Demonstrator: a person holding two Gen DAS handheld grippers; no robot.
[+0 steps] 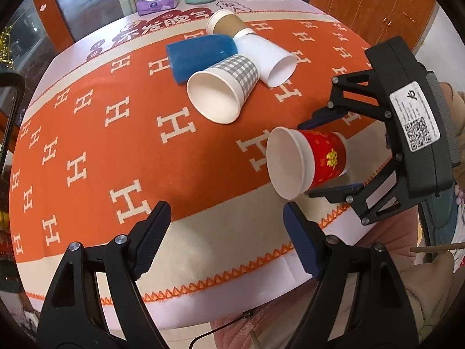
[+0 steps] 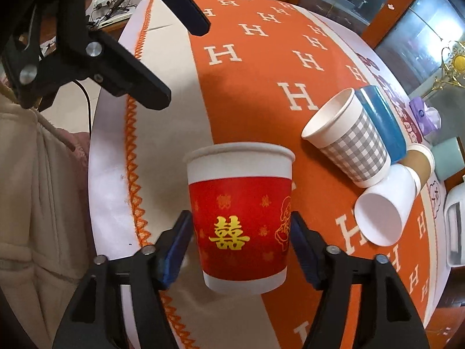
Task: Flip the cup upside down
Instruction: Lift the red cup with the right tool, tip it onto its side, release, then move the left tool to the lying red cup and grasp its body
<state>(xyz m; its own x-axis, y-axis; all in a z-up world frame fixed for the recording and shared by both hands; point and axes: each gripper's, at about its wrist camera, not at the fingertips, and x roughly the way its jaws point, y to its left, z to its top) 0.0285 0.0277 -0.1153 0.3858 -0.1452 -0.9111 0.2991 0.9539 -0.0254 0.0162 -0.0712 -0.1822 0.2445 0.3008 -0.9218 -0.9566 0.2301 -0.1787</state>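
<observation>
A red paper cup [image 2: 241,221] with a gold character and white rim sits between the fingers of my right gripper [image 2: 239,247], which is shut on its lower body. In the left wrist view the same red cup [image 1: 308,161] is held on its side above the table's near edge, mouth toward the left, in the right gripper [image 1: 327,154]. My left gripper [image 1: 225,237] is open and empty, low over the cloth's cream border, just left of the cup.
Several cups lie on their sides in a cluster on the orange H-patterned tablecloth [image 1: 96,145]: grey checked [image 1: 221,90], blue [image 1: 200,55], white [image 1: 268,58], brown [image 1: 225,24]. A tissue box [image 1: 157,1], a teal pot and a white appliance stand at the far edge.
</observation>
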